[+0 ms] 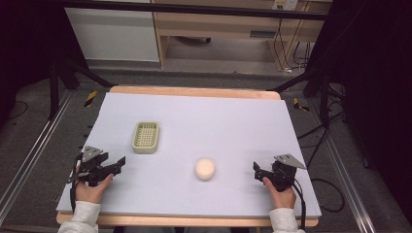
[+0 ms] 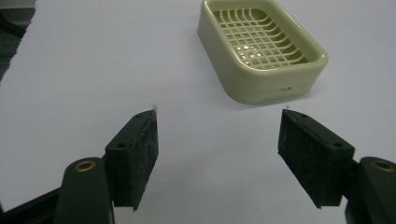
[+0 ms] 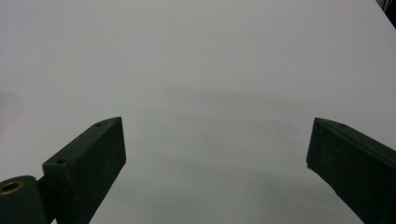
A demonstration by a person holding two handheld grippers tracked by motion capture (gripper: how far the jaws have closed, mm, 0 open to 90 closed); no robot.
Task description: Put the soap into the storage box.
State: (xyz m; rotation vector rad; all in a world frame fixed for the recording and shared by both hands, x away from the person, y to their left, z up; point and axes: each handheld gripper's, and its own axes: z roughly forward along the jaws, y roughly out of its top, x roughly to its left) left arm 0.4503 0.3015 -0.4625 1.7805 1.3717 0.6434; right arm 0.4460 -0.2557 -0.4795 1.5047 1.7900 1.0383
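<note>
A pale green soap dish (image 1: 146,137) with a grid floor sits empty on the left half of the white mat. In the left gripper view the dish (image 2: 261,46) lies ahead and slightly right of the jaws. A round cream bar of soap (image 1: 205,168) rests near the middle front. My left gripper (image 1: 119,163) (image 2: 219,135) is low at the front left, its jaws apart with nothing between them. My right gripper (image 1: 256,168) (image 3: 217,140) is at the front right, pointing toward the soap, open over bare mat.
The white mat (image 1: 194,116) covers a wooden table (image 1: 194,91). Dark floor, metal rails and cables surround it. A wooden desk (image 1: 218,24) stands far behind. A hand in a light sleeve holds each gripper at the front edge.
</note>
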